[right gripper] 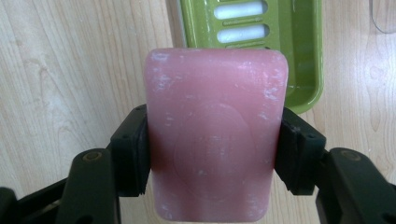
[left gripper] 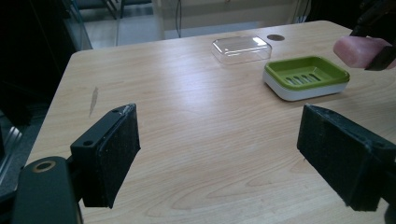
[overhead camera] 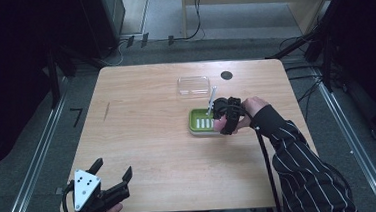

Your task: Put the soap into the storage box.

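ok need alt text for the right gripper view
A pink soap bar clamped between the right gripper's two black jaws, seen from above. Past it, a green slotted soap dish on a light wood table.

Left half of table (overhead camera: 143, 134) bare wood, open passage. Obstacles sit right of centre: green dish (overhead camera: 203, 122), clear lid (overhead camera: 193, 85) just behind it with a gap between, dark round spot (overhead camera: 226, 75) near far edge. Right gripper (overhead camera: 225, 117) with soap (right gripper: 212, 135) hangs over dish's right end. Left gripper (overhead camera: 111, 175) at near-left corner, wood ahead free.
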`<state>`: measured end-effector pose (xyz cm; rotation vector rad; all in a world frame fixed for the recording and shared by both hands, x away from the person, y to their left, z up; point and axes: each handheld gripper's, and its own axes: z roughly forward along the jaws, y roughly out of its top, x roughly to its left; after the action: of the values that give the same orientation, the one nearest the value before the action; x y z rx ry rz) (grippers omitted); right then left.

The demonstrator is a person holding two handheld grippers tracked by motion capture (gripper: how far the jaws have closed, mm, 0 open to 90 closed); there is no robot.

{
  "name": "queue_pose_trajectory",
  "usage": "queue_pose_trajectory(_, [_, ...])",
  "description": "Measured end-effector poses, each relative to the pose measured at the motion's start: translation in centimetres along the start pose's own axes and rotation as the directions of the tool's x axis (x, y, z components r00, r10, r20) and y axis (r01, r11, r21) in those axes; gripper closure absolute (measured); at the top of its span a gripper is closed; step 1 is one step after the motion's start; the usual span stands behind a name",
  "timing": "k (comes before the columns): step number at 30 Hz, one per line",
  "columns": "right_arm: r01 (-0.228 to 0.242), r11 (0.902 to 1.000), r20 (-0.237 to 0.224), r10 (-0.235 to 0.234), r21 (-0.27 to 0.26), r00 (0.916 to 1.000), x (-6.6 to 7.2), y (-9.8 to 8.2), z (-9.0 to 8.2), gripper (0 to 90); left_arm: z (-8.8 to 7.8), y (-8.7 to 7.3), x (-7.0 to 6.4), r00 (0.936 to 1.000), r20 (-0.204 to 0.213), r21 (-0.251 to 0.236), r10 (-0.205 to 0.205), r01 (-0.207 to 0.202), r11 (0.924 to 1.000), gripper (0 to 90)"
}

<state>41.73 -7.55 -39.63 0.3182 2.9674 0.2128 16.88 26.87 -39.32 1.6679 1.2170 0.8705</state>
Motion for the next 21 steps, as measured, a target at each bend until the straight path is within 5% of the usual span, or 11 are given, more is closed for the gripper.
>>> queue_pose_trajectory(21, [0.046,0.9989,-0.003,-0.046,-0.004,0.9989,-1.2,1.7,0.4,39.1,-0.1,0.0,0.0,1.0,-0.007,0.002,0.003,-0.003,1.0,13.6])
